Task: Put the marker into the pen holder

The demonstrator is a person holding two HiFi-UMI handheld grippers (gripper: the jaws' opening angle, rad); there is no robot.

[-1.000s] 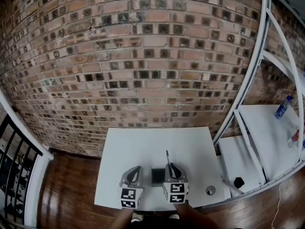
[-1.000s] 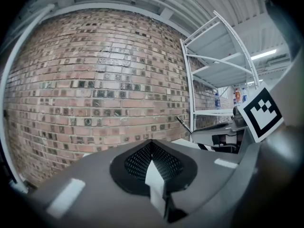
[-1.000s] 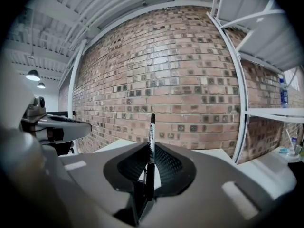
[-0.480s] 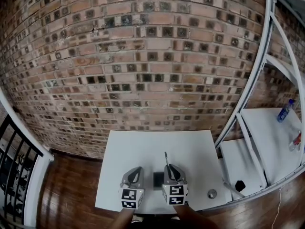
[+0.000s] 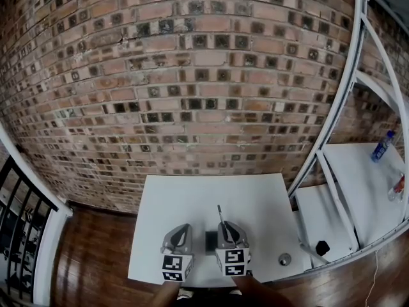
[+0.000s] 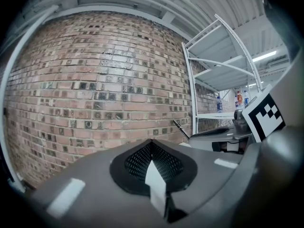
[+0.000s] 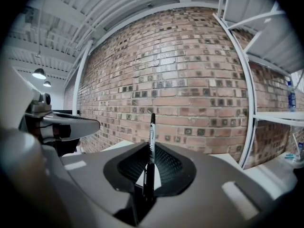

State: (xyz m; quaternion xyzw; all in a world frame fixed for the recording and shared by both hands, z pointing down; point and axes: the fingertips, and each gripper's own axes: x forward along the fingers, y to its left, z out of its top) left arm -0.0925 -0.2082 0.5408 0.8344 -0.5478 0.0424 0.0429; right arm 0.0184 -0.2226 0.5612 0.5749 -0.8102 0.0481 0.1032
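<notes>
Head view: held the marker in the right gripper, long axis pointing away toward the wall; pen holder just left, between it and the left gripper, near the table edge; open tabletop ahead. Left gripper view: pressed together, empty. Right gripper view: pinched the marker's lower barrel.

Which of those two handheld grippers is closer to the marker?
Right. The right gripper has its fingers shut on the marker, which pokes out beyond them. The left gripper sits apart, across the pen holder, holding nothing.

Perhaps storeroom: brick wall, white shelving
</notes>
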